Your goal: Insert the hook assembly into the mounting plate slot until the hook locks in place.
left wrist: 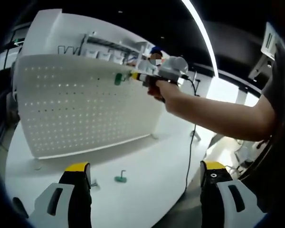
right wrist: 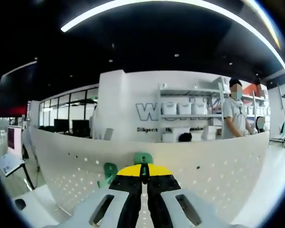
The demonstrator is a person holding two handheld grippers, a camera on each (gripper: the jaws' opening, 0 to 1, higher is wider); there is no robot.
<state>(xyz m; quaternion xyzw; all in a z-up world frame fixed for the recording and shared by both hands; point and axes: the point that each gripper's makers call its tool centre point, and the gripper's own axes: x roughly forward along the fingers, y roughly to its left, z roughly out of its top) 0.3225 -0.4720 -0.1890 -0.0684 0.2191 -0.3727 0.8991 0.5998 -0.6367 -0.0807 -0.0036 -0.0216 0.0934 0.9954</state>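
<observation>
A white perforated mounting plate [left wrist: 80, 109] stands upright on a round white table [left wrist: 152, 161]. A hand holds my right gripper [left wrist: 134, 76] up at the plate's top right part, shut on a green hook [left wrist: 118, 79] that touches the plate. In the right gripper view its yellow-tipped jaws are closed together, and the green hook [right wrist: 143, 157] sits at their tips against the plate [right wrist: 209, 164]. A second green hook [right wrist: 109, 173] hangs on the plate just to the left. My left gripper [left wrist: 145, 166] is wide open over the table, holding nothing. Another green hook [left wrist: 120, 178] lies on the table.
The person's forearm [left wrist: 218, 114] crosses from the right, and a black cable [left wrist: 192, 142] hangs down past the table edge. A small loose part [left wrist: 94, 183] lies beside the left jaw. Behind the plate are shelves with white bins [right wrist: 185, 108] and a standing person [right wrist: 233, 118].
</observation>
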